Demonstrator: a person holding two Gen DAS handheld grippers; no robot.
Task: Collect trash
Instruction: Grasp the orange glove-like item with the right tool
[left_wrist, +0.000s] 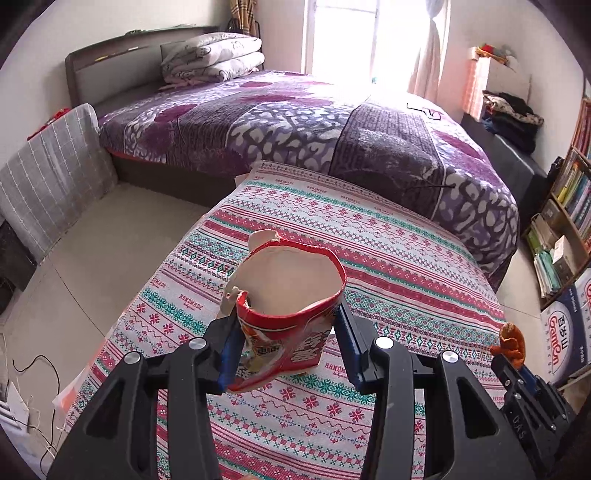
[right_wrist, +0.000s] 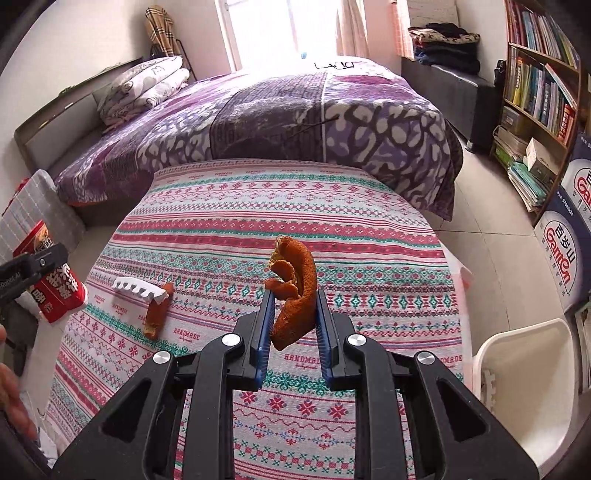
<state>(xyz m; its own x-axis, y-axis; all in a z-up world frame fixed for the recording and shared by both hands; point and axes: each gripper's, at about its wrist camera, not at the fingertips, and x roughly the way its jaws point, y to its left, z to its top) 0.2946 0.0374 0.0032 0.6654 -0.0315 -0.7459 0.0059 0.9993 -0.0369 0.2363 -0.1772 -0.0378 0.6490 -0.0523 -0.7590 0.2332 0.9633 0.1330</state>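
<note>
A big bed (right_wrist: 295, 122) with a purple blanket fills the back of the room. In front of it is a table with a striped cloth (right_wrist: 258, 229) in pink, green and white. A white bin (right_wrist: 524, 387) stands at the table's right side, low down.

The left gripper (left_wrist: 288, 332) is held above the cloth. Its jaws squeeze a red paper cup (left_wrist: 288, 306) from both sides. The cup is crushed and torn at the top, and its open mouth faces up.

The right gripper (right_wrist: 293, 314) is also up over the cloth. Its jaws are nearly closed and pinch a curled orange peel (right_wrist: 295, 291), which sticks up from between them.

Two small things lie on the cloth on the left side: a white comb-like piece (right_wrist: 138, 288) and another bit of orange peel (right_wrist: 157, 314). They touch each other
</note>
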